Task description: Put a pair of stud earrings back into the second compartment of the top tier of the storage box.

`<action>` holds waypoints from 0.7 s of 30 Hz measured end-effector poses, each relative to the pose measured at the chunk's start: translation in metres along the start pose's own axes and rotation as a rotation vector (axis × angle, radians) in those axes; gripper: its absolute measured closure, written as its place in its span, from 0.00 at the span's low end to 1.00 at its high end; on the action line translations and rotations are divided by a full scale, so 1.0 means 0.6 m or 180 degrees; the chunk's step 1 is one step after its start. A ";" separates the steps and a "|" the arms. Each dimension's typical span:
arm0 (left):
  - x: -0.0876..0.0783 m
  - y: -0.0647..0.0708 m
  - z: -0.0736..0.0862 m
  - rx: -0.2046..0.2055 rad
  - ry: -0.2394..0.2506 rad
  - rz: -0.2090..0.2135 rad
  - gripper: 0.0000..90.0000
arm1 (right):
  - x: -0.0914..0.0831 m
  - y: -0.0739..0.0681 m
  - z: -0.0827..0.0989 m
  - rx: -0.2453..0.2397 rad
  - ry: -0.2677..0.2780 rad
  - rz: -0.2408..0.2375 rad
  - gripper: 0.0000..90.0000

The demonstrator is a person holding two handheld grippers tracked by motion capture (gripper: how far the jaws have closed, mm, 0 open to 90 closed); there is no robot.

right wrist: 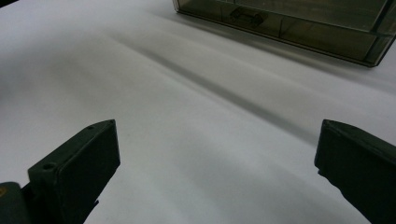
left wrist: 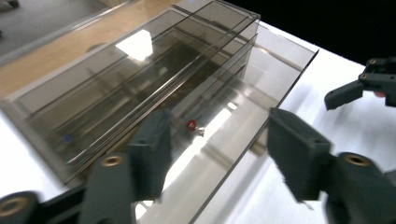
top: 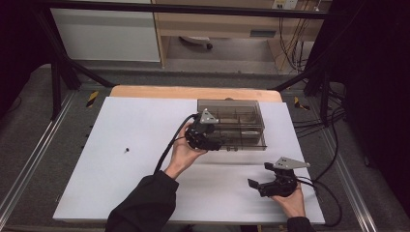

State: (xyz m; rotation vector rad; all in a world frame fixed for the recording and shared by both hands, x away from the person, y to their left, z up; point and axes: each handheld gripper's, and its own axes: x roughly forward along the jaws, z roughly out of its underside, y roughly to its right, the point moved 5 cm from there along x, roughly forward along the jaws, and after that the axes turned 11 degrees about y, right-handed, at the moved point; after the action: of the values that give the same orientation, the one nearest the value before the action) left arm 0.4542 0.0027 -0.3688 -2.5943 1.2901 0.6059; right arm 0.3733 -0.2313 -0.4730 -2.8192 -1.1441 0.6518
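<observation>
Two spread jaws of the left gripper straddle the smoky compartment box at the table's far middle, so its lid could be knocked or the box shoved, while the right gripper, also spread, is held empty near right.

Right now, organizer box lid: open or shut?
Shut, as far as visible. The lid lies flat on the smoky compartment box, glare unbroken across it. Left gripper jaws stand apart above it.
</observation>
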 end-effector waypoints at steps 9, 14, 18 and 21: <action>-0.067 -0.030 0.028 0.0017 0.0037 -0.0076 0.24 | 0.000 0.000 0.000 -0.0007 -0.0003 0.0001 0.01; -0.098 -0.056 0.057 -0.0012 0.0003 -0.0176 0.16 | 0.000 0.000 0.000 -0.0005 -0.0008 0.0005 0.01; -0.124 -0.080 0.084 -0.0086 0.0002 -0.0260 0.13 | 0.000 0.000 0.000 0.0007 -0.0009 0.0009 0.01; -0.140 -0.098 0.109 -0.0109 -0.0047 -0.0343 0.12 | 0.001 0.000 0.001 -0.0003 -0.0016 0.0009 0.01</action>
State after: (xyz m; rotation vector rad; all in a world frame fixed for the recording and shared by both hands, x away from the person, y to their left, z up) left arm 0.4372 0.1208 -0.3923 -2.6612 1.1367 0.6320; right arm 0.3735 -0.2311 -0.4735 -2.8222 -1.1417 0.6592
